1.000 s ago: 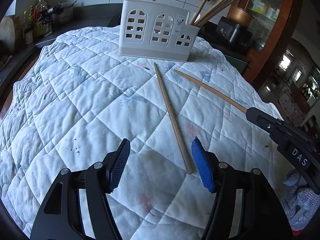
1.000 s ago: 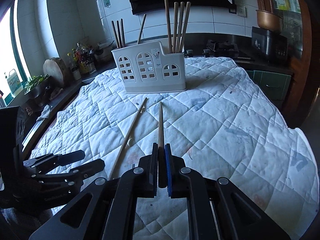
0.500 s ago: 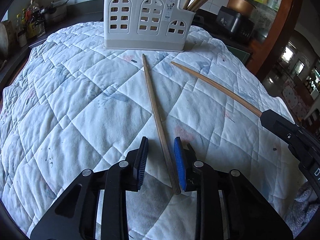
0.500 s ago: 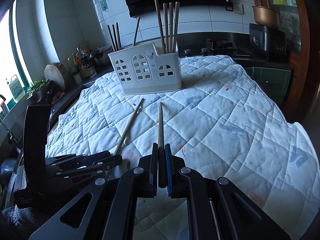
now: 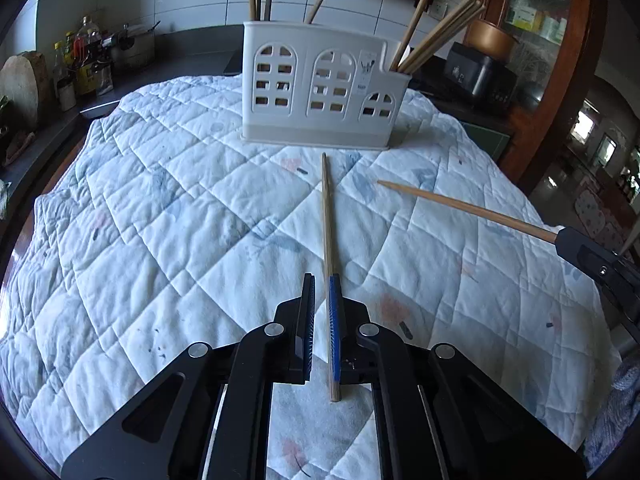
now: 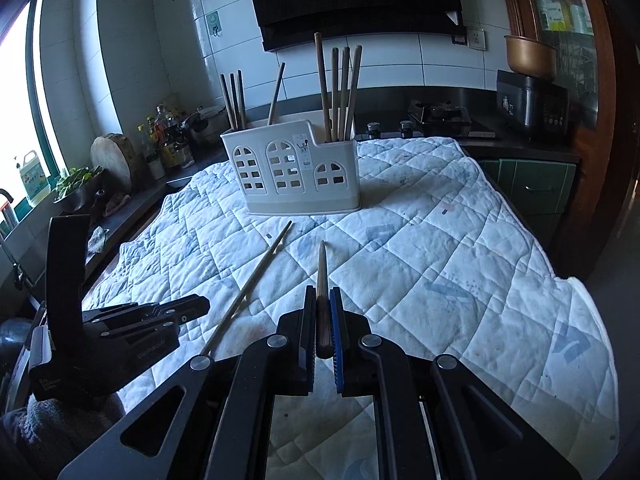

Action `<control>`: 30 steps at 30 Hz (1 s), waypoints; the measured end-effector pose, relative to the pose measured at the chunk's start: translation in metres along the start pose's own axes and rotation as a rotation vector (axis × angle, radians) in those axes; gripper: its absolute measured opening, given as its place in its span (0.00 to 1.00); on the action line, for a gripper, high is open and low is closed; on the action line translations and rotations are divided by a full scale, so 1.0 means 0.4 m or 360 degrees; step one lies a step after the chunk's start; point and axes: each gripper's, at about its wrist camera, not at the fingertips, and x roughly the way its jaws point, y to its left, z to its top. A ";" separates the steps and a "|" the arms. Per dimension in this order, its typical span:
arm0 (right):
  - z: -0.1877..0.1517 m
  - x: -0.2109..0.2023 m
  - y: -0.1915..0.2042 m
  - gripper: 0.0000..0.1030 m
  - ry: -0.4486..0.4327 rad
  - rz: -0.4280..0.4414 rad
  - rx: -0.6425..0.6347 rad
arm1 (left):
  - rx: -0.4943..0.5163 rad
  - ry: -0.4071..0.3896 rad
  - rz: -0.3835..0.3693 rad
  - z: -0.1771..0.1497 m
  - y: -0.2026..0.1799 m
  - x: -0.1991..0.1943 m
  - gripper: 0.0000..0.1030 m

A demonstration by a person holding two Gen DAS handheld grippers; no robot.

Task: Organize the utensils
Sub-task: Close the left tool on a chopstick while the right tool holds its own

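A white holder [image 5: 320,120] with arched cut-outs stands at the far side of the quilt, with several chopsticks upright in it. One loose chopstick [image 5: 326,208] points at the holder. My left gripper [image 5: 322,278] is closing on its near part, and the stick lies against the blue right pad. From the right wrist view, that left gripper [image 6: 200,308] sits low at the left beside this chopstick [image 6: 260,268]. My right gripper [image 6: 323,292] is shut on the thick end of a second chopstick [image 6: 321,264], whose thin tip points at the holder [image 6: 288,184]. That right gripper [image 5: 564,238] and its stick [image 5: 460,206] come in from the right.
A white quilted cloth [image 5: 160,220] covers the table and drops off at the right edge [image 6: 580,300]. Bottles [image 6: 168,148] and a round wooden board [image 6: 112,160] line the dark counter at the left. A hob and a black cooker [image 6: 532,104] stand behind.
My left jaws went from wide open to nearly together around the loose chopstick, which swung into line with the fingers. The right gripper kept its chopstick and rose slightly.
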 end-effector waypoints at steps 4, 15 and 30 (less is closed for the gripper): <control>0.040 -0.016 0.009 0.07 -0.0036 0.0002 -0.0030 | 0.0058 -0.0066 -0.0054 0.023 0.004 -0.044 0.05; 0.052 -0.020 0.025 0.07 -0.0040 0.0006 -0.0071 | 0.0037 0.0140 -0.0177 -0.038 -0.006 0.029 0.17; 0.053 -0.019 0.019 0.07 -0.0044 0.0008 -0.0067 | 0.0046 0.0192 -0.0142 -0.045 -0.008 0.095 0.15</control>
